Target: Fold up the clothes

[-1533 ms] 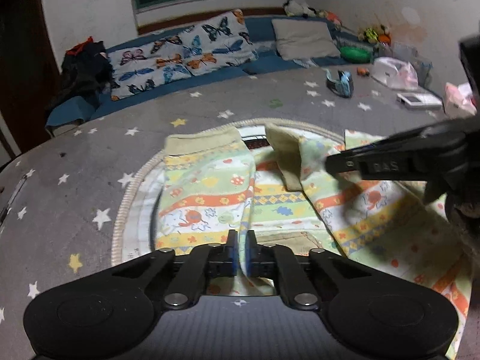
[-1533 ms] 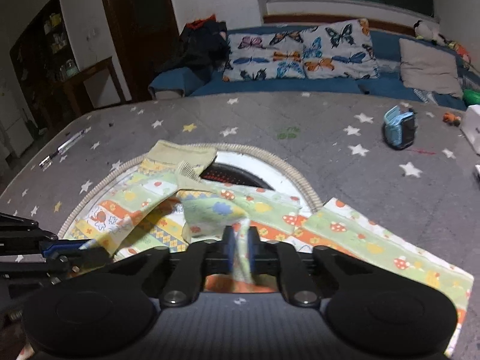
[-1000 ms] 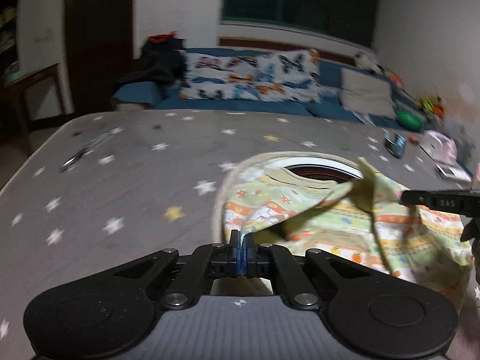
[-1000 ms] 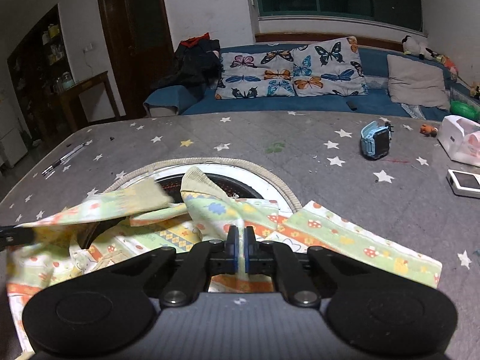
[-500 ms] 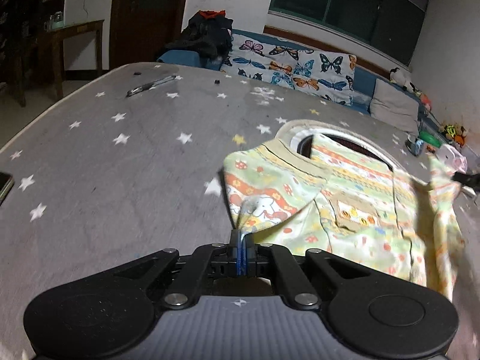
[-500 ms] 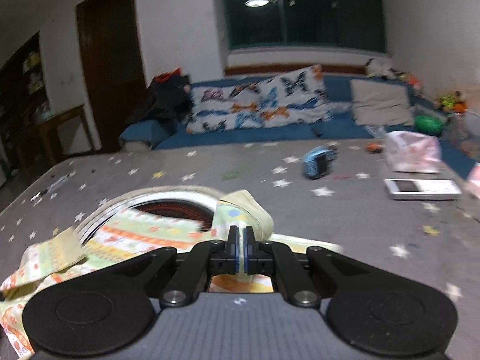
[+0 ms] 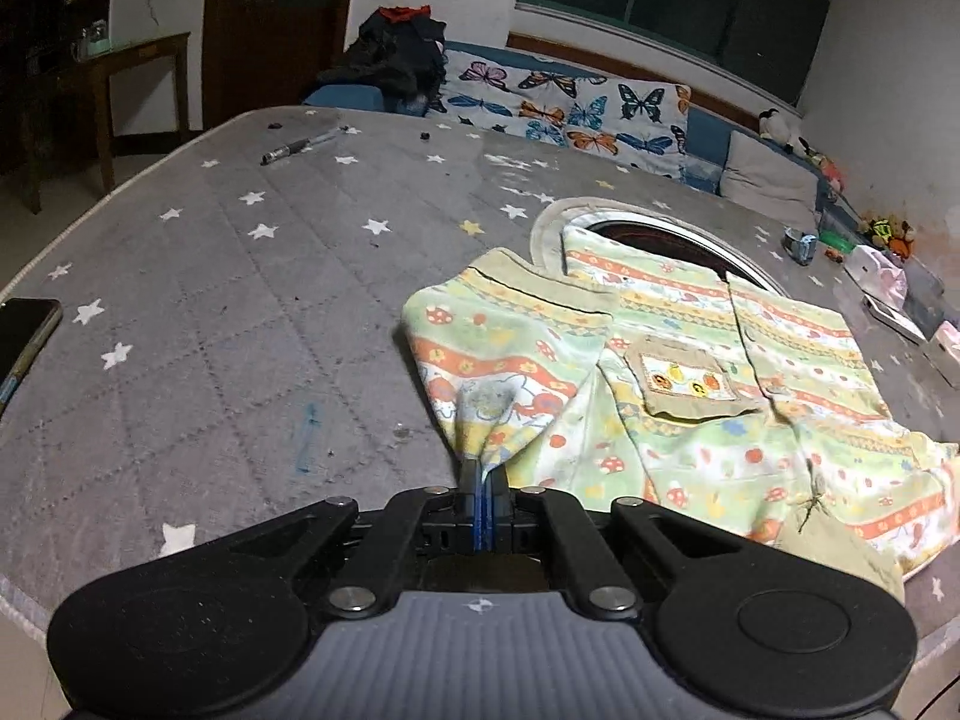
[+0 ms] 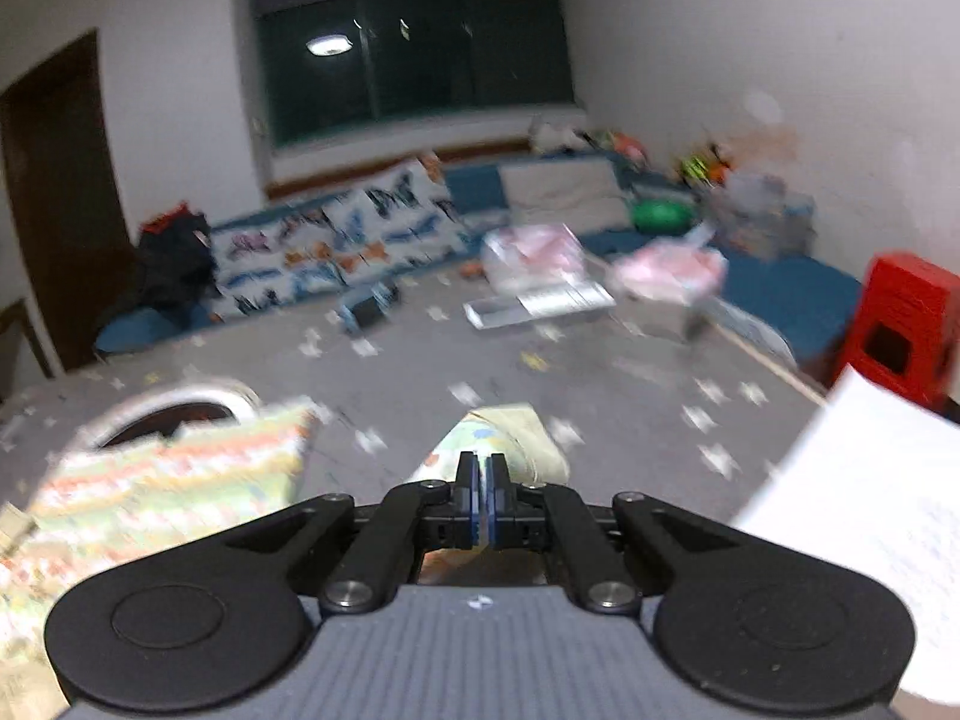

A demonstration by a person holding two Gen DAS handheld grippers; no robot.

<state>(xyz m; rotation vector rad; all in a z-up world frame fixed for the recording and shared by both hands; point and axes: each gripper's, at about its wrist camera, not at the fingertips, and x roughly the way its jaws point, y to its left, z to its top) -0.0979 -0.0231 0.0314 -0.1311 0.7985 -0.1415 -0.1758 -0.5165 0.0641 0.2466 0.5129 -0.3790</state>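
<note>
A small green and orange patterned garment (image 7: pixel 690 384) with a tan pocket lies spread on the grey star-print bed cover (image 7: pixel 240 312). My left gripper (image 7: pixel 483 480) is shut on a pinched fold at the garment's near left edge. My right gripper (image 8: pixel 482 468) is shut on a tan-cuffed end of the garment (image 8: pixel 510 432), held off to the right. The right wrist view is motion-blurred; the rest of the garment (image 8: pixel 150 480) shows at its left.
A round white-rimmed opening (image 7: pixel 660 228) lies under the garment's far edge. A phone (image 7: pixel 24 336) lies at the left edge, a pen (image 7: pixel 300 144) farther back. Butterfly pillows (image 7: pixel 570 102), a watch (image 7: pixel 801 243) and bags (image 8: pixel 660 270) sit beyond. A red stool (image 8: pixel 900 324) stands right.
Both grippers pulled apart, spreading the garment out flat. The left drew its corner back toward the near left; the right swung its end out to the right.
</note>
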